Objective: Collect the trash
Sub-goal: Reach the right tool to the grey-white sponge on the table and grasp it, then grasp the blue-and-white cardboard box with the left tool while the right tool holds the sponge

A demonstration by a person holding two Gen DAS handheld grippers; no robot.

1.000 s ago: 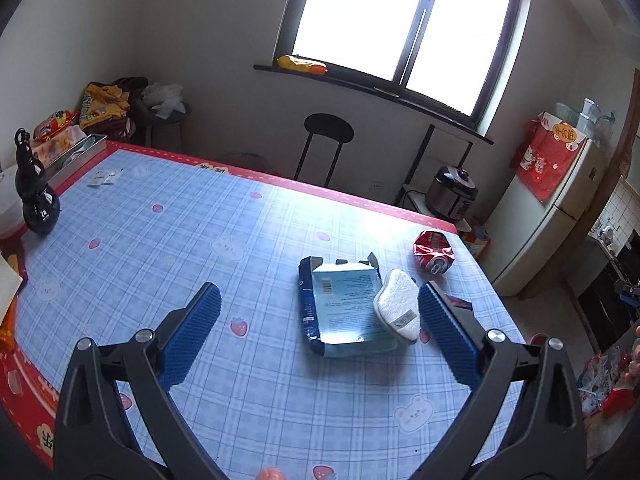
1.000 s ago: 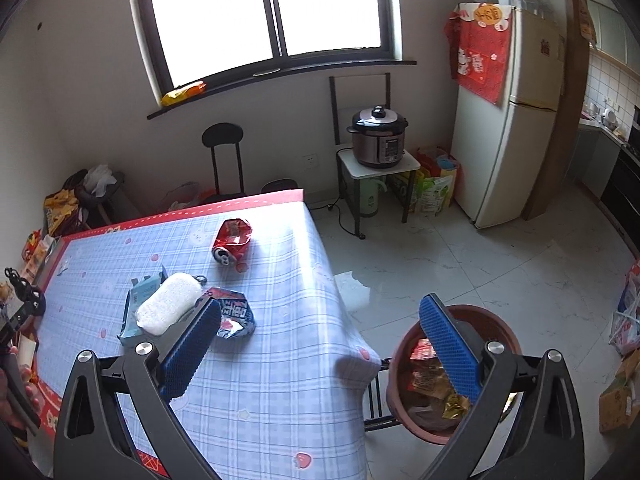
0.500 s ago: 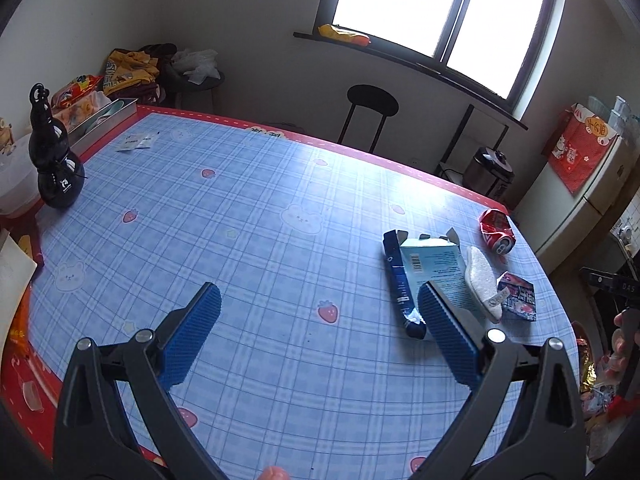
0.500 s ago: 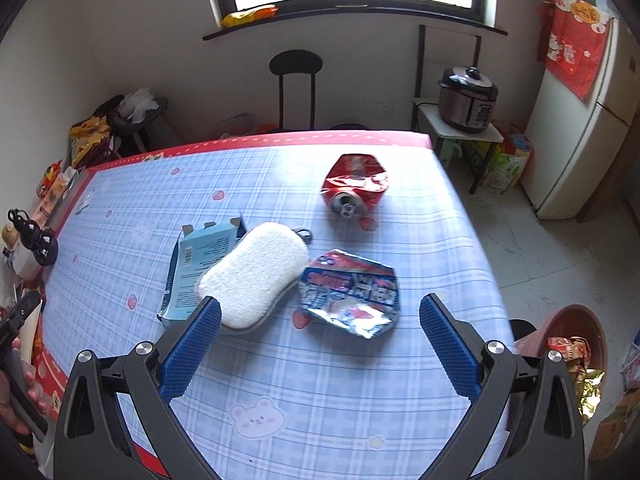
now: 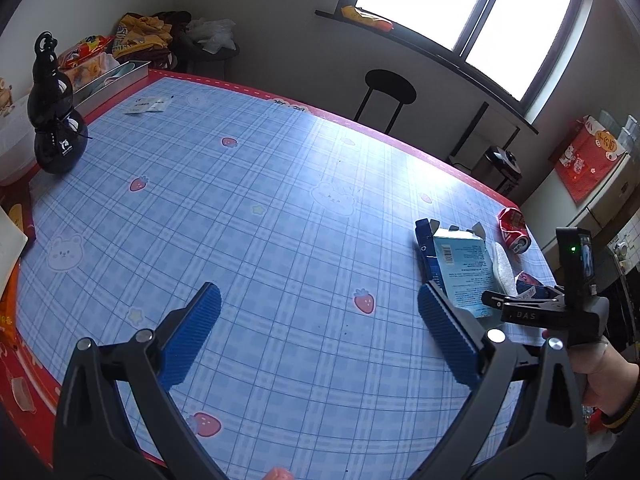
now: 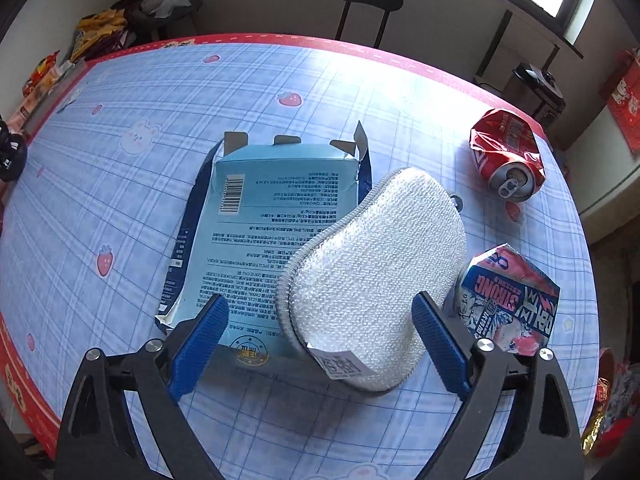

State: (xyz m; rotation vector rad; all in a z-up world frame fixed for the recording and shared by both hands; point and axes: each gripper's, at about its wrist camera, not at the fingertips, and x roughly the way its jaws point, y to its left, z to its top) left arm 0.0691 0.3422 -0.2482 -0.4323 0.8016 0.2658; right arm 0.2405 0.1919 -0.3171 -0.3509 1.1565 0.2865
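Table (image 6: pixel 248 80): blue check cloth, trash clustered at its right end.
Box (image 6: pixel 256 216): flattened, under the pad's left edge.
Pad (image 6: pixel 376 264): white, long axis running away from the right gripper (image 6: pixel 320 332), near end between its jaws, untouched; jaws wide, just been closing.
Left gripper (image 5: pixel 320 332): wide open, empty, well apart from the trash.
Since earlier: right gripper swung over from the bin and dropped close.

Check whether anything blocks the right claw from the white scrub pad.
Nothing visible does. The right claw hangs directly over the white scrub pad, its jaws just closing and straddling the pad's near end without pressing it. The pad lies partly on the flattened blue carton, with the snack wrapper beside it.
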